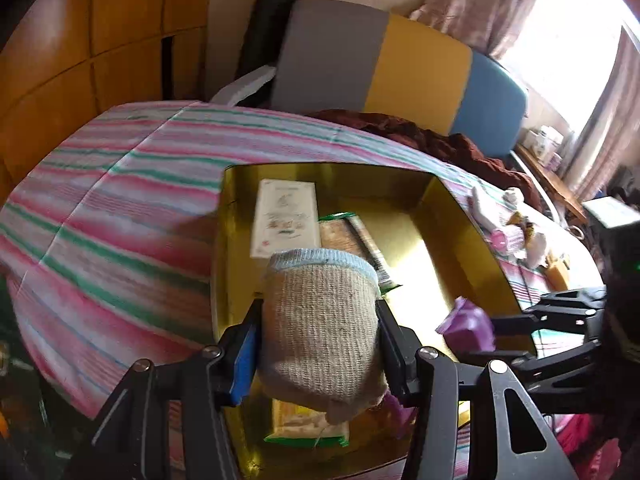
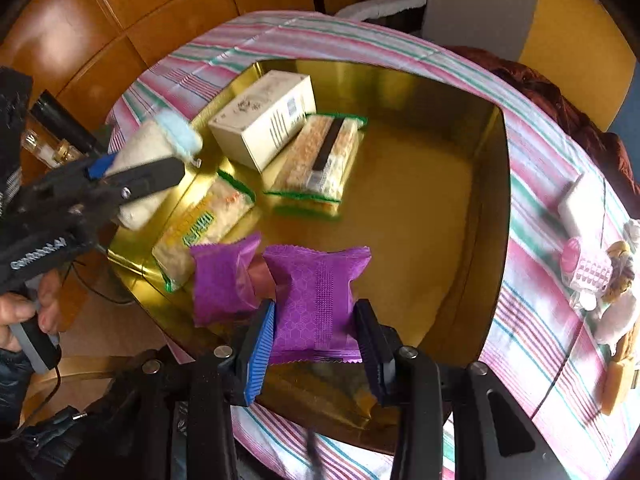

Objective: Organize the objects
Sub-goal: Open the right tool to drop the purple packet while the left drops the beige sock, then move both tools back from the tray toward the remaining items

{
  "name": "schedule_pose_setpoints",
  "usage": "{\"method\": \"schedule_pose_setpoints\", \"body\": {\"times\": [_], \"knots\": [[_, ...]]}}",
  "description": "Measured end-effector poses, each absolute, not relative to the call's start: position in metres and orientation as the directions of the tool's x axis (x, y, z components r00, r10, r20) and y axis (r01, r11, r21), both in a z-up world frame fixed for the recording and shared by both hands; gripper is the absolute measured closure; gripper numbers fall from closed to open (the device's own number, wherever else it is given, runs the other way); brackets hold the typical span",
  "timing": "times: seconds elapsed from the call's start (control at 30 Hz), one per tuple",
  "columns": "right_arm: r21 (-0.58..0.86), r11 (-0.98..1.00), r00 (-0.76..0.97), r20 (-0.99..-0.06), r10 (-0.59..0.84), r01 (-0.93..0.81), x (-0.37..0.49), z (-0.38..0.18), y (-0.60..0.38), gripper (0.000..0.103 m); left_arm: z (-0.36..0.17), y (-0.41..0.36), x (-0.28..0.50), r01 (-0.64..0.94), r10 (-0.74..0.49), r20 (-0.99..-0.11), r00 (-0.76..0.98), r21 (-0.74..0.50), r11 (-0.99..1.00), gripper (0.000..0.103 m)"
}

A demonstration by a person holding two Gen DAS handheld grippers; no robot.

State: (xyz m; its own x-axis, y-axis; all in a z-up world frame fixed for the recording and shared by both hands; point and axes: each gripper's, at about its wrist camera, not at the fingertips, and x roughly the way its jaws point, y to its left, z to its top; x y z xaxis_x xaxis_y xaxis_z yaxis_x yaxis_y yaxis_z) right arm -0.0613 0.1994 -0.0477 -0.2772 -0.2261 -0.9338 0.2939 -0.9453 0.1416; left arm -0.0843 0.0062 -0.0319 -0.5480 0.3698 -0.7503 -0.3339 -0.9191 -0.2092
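striped cloth (image 2: 532,320) lies under the gold tray (image 2: 420,200); above it, a soft sock (image 1: 320,332) is clamped mid-body by the left gripper (image 1: 318,344), and a light, crinkly purple packet (image 2: 316,300) (likely slippery) by the right gripper (image 2: 316,332).

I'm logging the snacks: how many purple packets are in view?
2: one packet in the right gripper, another packet just left of it, over the tray's near edge.

Sock (image 1: 320,332) is showing beige knit with a pale blue cuff. Packet (image 2: 316,300) is showing purple with a honeycomb emboss. Tray (image 2: 420,208) is reading shiny gold. Tablecloth (image 1: 120,208) is running pink, green and white stripes. Box (image 2: 264,116) is cream; snack packs (image 2: 316,160) are green-edged. Gripper pads (image 2: 260,352) are showing blue.
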Motion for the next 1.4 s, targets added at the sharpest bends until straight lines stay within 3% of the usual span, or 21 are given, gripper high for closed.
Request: {"method": "schedule_pose_setpoints", "body": {"times": [0.33, 0.63, 0.7, 0.77, 0.9, 0.97, 1.0, 1.4], "knots": [[0.159, -0.941, -0.233, -0.944, -0.233, 0.297, -0.052, -0.069, 0.195, 0.063, -0.035, 0.067, -0.125, -0.432, 0.465, -0.765, -0.446, -0.271, -0.86, 0.05], [0.135, -0.94, -0.266, -0.938, -0.224, 0.313, -0.047, -0.072, 0.19, 0.062, -0.055, 0.126, -0.189, -0.45, 0.454, -0.822, -0.344, -0.28, -0.848, 0.05], [0.138, -0.941, -0.278, -0.933, -0.228, 0.309, -0.047, -0.072, 0.191, 0.06, -0.062, 0.135, -0.199, -0.443, 0.447, -0.831, -0.331, -0.282, -0.851, 0.05], [0.141, -0.944, -0.289, -0.929, -0.231, 0.3, -0.046, -0.07, 0.192, 0.052, -0.068, 0.142, -0.207, -0.435, 0.431, -0.842, -0.326, -0.271, -0.859, 0.05], [0.139, -0.943, -0.328, -0.914, -0.24, 0.302, -0.038, -0.063, 0.193, 0.05, -0.072, 0.149, -0.215, -0.435, 0.41, -0.851, -0.329, -0.249, -0.866, 0.046], [0.142, -0.945, -0.355, -0.902, -0.246, 0.295, -0.034, -0.057, 0.194, 0.049, -0.066, 0.144, -0.215, -0.421, 0.418, -0.838, -0.35, -0.258, -0.87, 0.032], [0.15, -0.945, -0.368, -0.894, -0.255, 0.289, -0.032, -0.053, 0.196, 0.049, -0.062, 0.14, -0.213, -0.41, 0.419, -0.828, -0.372, -0.259, -0.875, 0.031], [0.183, -0.966, -0.476, -0.843, -0.25, 0.184, -0.018, -0.029, 0.227, 0.049, -0.016, 0.087, -0.141, -0.407, 0.416, -0.731, -0.541, -0.205, -0.89, 0.026]]}}
